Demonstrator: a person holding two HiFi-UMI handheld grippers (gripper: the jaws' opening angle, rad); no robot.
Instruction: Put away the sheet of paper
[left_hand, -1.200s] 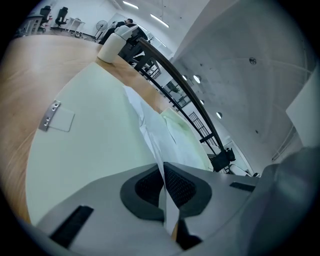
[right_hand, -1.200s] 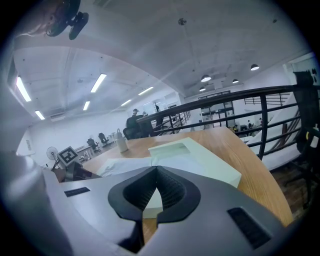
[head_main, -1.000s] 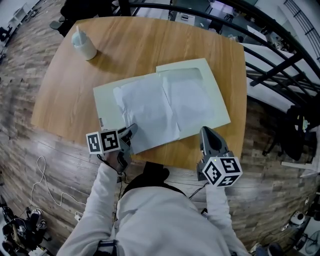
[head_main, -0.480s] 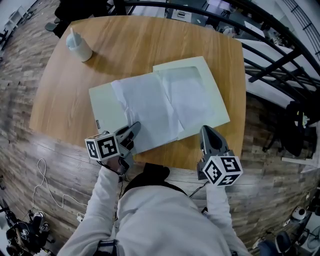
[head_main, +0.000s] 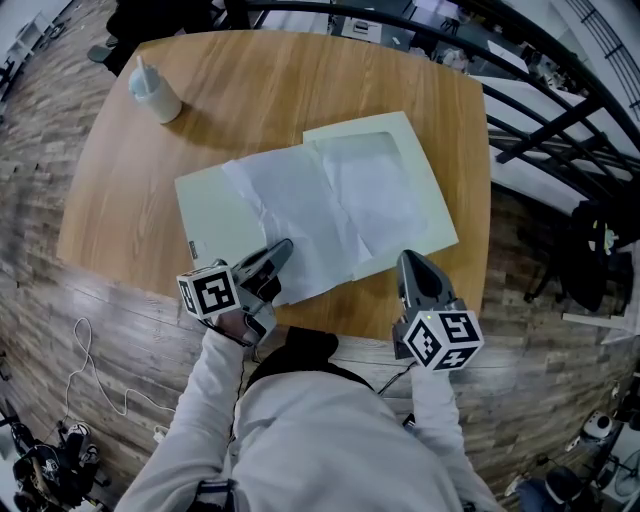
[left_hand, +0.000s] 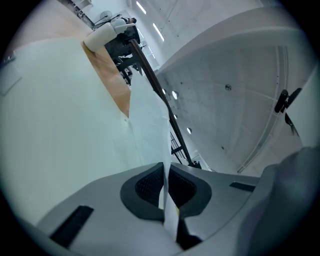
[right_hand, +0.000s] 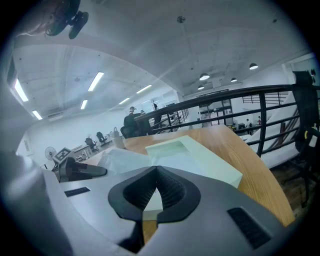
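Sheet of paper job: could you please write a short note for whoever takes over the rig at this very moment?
Left gripper: jaws shut on the sheet of paper, pinching its near edge, which is raised off the folder.
Right gripper: jaws shut, nothing in them, at the near edge of the pale green folder.
Things: the creased sheet lies across the open folder on the table; a white bottle stands at the far left corner.
Done: sheet gripped.
Left: probably settle the sheet inside the folder and close it.
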